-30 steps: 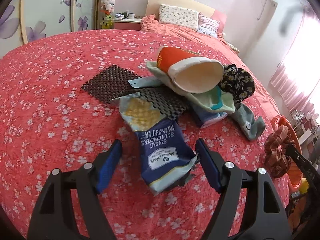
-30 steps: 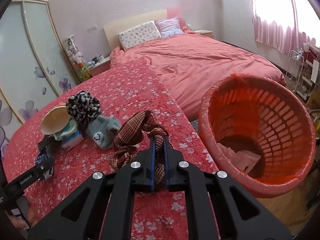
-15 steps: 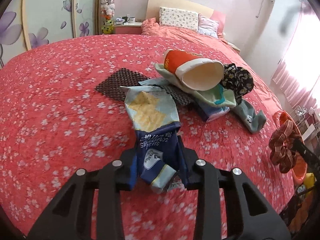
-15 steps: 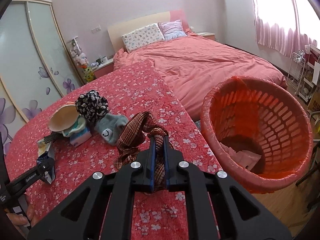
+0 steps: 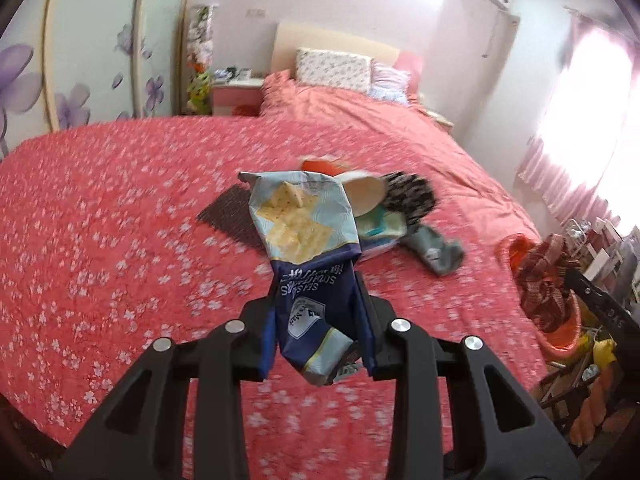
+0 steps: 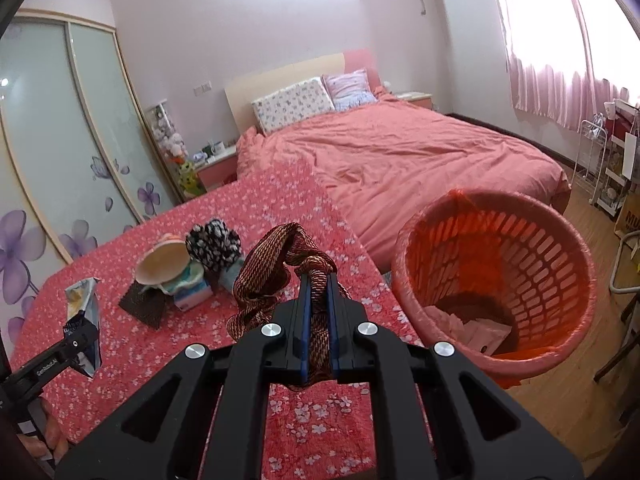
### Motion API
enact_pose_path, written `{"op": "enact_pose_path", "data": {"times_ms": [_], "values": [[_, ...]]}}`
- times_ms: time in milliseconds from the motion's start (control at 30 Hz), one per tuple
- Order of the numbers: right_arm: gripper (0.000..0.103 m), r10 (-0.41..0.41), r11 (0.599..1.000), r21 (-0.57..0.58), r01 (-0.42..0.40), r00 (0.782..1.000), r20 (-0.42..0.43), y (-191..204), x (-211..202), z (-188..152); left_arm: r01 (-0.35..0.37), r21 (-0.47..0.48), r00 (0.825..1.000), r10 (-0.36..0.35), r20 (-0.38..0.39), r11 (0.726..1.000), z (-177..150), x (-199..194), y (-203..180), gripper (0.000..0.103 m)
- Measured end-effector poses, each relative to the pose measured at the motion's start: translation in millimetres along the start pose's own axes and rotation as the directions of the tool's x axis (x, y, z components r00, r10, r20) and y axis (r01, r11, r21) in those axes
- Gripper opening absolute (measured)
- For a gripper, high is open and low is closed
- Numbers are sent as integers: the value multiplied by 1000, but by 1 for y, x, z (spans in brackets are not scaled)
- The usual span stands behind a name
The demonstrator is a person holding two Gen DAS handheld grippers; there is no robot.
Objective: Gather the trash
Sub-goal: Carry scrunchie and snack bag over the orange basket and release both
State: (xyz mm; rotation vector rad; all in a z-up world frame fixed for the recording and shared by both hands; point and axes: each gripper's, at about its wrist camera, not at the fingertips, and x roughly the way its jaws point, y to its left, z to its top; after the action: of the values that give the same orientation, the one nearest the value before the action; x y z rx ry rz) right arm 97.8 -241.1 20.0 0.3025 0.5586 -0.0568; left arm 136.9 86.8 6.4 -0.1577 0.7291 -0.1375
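Note:
My left gripper (image 5: pixel 318 304) is shut on a blue and pale cracker bag (image 5: pixel 304 236), which hangs lifted above the red flowered tablecloth (image 5: pixel 100 240). From the right wrist the same cracker bag (image 6: pixel 82 320) shows at far left, held by the left gripper (image 6: pixel 78 346). My right gripper (image 6: pixel 318 300) is shut on a brown woven strap (image 6: pixel 276 268), raised over the table edge. An orange mesh bin (image 6: pixel 496 280) stands on the floor right of the table, with paper scraps inside. A paper cup (image 6: pixel 162 264) lies on its side in the pile.
The pile on the table holds a dark mesh mat (image 6: pixel 146 306), a tissue pack (image 6: pixel 192 296), a black-and-white fabric ball (image 6: pixel 214 246) and a grey sock (image 5: pixel 434 250). A bed (image 6: pixel 400 152) lies beyond the table. A white rack (image 6: pixel 600 160) stands at right.
The left jaws closed on the cracker bag and lifted it off the cloth. The right gripper rose a little with the strap, bringing the bin lower in its view.

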Motion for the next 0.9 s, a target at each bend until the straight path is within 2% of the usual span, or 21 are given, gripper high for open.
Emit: {"op": "enact_pose_path", "data": {"times_ms": [267,567,900], "values": [[8,-38,999,26,36,995,97,-17,-27,11,105,90,993,-109,39,990,15,-19,-63,33],[8,-152,986,96,135,967,202,-57,-49,22,228,188,971,-236,25,955,16,-16,-144,33],[8,-247,959,195,205,944,221,-109,-36,27,322,269,945,-326,-33,908,10,12,-220,33]]}}
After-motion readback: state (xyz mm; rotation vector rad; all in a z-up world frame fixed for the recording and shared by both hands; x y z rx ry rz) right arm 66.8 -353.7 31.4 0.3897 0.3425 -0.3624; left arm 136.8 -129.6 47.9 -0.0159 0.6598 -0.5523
